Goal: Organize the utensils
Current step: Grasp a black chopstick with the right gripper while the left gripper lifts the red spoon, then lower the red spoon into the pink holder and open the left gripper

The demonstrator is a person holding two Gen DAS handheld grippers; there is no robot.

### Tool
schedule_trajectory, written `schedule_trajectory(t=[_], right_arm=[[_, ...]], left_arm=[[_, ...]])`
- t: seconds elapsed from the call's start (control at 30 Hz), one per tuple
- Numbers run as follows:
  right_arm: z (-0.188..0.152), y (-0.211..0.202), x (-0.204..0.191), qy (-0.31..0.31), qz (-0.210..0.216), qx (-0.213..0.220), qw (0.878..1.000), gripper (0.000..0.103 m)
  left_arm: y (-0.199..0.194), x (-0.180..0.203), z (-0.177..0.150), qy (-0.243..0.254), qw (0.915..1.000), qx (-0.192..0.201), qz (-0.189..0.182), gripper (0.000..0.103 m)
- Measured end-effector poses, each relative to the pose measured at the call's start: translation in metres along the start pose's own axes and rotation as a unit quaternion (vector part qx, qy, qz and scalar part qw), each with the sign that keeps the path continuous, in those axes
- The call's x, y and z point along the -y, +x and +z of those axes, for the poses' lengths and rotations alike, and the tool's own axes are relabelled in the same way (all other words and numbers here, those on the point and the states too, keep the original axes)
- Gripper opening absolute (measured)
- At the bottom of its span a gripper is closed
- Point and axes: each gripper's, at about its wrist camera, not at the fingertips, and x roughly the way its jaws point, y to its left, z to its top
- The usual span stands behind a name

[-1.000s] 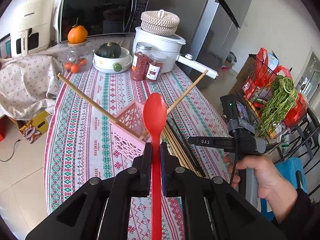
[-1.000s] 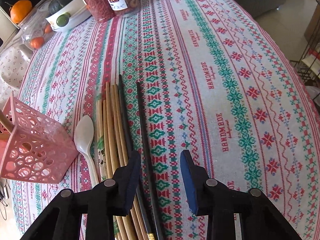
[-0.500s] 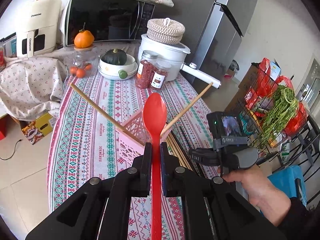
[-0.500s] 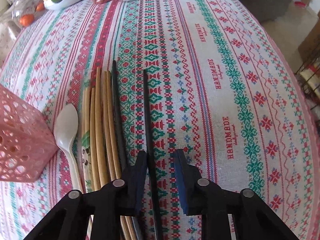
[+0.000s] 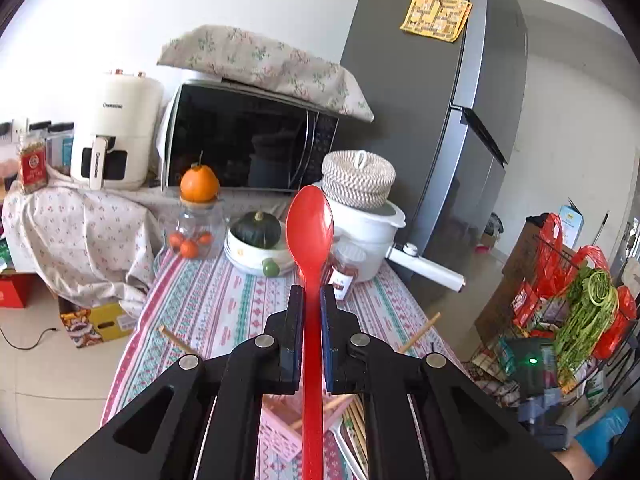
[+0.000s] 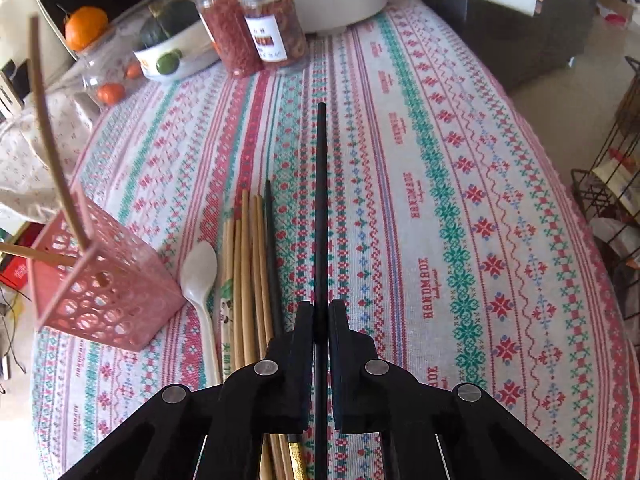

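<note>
Closing on one black chopstick, the right gripper has lifted it off the tabletop; it can go into the pink perforated basket. The left gripper keeps its fingers clamped on one red plastic spoon. Lying beside the basket: one white spoon, one black chopstick, several bamboo ones.

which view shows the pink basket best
The right wrist view: the pink basket stands whole beside the white spoon. In the left wrist view only a corner of it shows, behind the left gripper and red spoon.
</note>
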Motion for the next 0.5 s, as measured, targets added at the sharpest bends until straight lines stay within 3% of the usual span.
schedule_trajectory(t=[0.27, 0.5], right_arm=[[-0.002, -0.056, -0.009, -0.027, 0.026, 0.068, 0.997, 0.005], [-0.003, -0.077, -0.012, -0.023, 0.043, 0.101, 0.994, 0.005]], left_arm=[[0.022, 0.016, -0.002, 0.019, 0.9972, 0.072, 0.015, 0.008], [0.054, 0.02, -0.021, 0.034, 0.9964, 0.063, 0.045, 0.008]])
